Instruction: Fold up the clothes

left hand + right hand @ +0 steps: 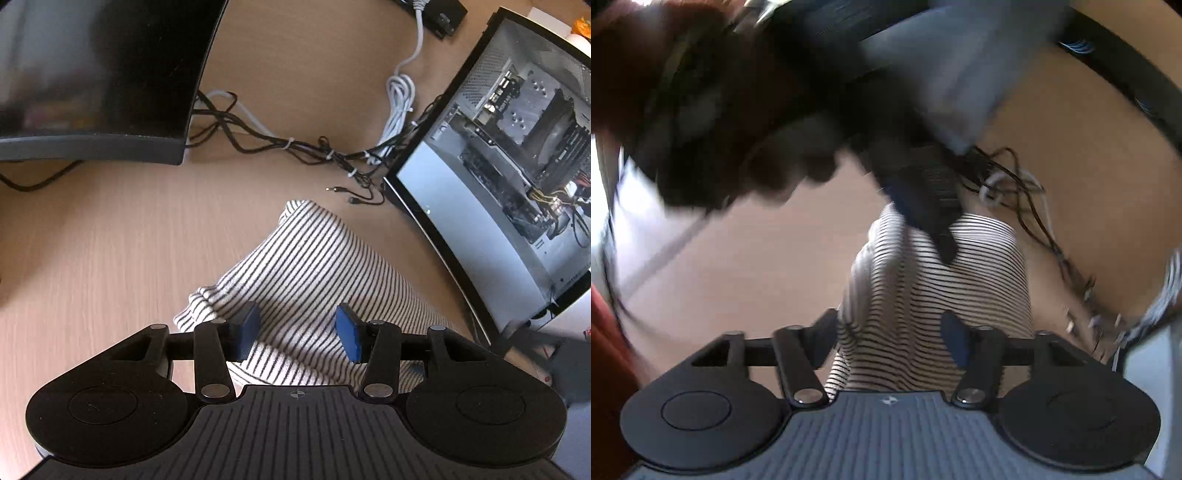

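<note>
A white garment with thin black stripes lies folded into a narrow bundle on the wooden desk. My left gripper is open just above its near end, blue pads on either side of the cloth without gripping it. In the blurred right wrist view the same striped garment runs away from my right gripper, which is open over its near end. The left gripper shows there over the garment's far end, held by a hand.
A dark monitor stands at the back left. An open computer case stands at the right, close to the garment. A tangle of black and white cables lies behind the garment. Bare desk lies to the left.
</note>
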The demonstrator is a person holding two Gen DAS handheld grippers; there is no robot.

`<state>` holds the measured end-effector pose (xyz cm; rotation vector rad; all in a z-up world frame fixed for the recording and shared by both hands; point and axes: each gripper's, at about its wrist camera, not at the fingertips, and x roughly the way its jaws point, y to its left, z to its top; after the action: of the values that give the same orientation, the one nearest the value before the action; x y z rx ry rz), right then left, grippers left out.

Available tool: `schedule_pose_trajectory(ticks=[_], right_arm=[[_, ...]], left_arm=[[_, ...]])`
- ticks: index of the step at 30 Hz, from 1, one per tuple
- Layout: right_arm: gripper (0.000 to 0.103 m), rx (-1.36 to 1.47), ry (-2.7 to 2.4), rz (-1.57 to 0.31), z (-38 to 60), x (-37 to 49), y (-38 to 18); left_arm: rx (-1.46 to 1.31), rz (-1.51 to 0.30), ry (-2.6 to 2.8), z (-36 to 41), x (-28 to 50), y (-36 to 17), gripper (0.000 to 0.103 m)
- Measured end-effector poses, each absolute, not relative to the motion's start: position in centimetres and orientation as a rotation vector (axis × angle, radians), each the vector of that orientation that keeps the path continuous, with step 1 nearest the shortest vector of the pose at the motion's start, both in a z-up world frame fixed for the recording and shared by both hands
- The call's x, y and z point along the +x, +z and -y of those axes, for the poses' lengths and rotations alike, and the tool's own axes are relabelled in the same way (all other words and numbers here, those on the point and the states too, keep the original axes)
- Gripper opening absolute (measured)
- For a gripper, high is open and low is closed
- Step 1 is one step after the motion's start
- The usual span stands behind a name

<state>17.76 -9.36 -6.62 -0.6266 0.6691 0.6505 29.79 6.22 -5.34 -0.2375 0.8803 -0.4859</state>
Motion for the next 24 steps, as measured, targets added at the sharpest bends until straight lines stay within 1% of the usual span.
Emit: schedule_pose_trajectory(ticks=[1,2,4,6,8,9,10,13,15,18,21,24], right_arm=[[0.069,-0.554,0.656,-0.689,10.2,18.1,-5.6],[0.071,-0.486,0.650,-0.693,11.0,18.5,-4.7],[0.090,-0.352,0.622,-0.692,12.6,19.6,-3.5],[0.100,-0.255,0.590,-0.692,13.9,20.3,-3.5],[0.100,-0.263,0.545,-0.724,13.9,21.5,-5.4],[0.100,-0.316,0.528,-0.760,13.3,21.9,-6.9],[0.102,-0.368,0.511,-0.793,12.8,22.4,-8.4],[0.103,-0.399,0.480,-0.780,12.3,22.2,-10.2],[0.103,-0.367,0.485,-0.806,12.6,22.7,-9.4],[0.103,-0.239,0.491,-0.814,14.4,23.5,-8.0],[0.103,-0.050,0.437,-0.829,17.7,25.2,-7.2],[0.103,0.075,0.350,-0.846,19.9,25.9,-8.1]], left_arm=[[-0.233,-0.878,-0.489,-6.2,29.7,-5.3,0.051],[-0.222,-0.875,-0.490,-6.1,29.6,-5.3,0.051],[-0.204,-0.865,-0.492,-6.4,29.3,-5.4,0.051],[-0.181,-0.848,-0.494,-6.2,29.1,-5.5,0.051],[-0.163,-0.837,-0.496,-5.9,28.9,-5.5,0.051],[-0.154,-0.831,-0.497,-5.8,28.8,-5.5,0.051],[-0.150,-0.828,-0.498,-5.6,28.8,-5.5,0.051],[-0.139,-0.828,-0.501,-5.6,28.7,-5.8,0.052],[-0.137,-0.821,-0.508,-5.9,28.5,-5.8,0.052],[-0.145,-0.823,-0.511,-5.9,28.7,-5.9,0.052],[-0.143,-0.821,-0.513,-5.9,28.6,-5.9,0.052],[-0.143,-0.819,-0.515,-5.9,28.6,-5.9,0.053]])
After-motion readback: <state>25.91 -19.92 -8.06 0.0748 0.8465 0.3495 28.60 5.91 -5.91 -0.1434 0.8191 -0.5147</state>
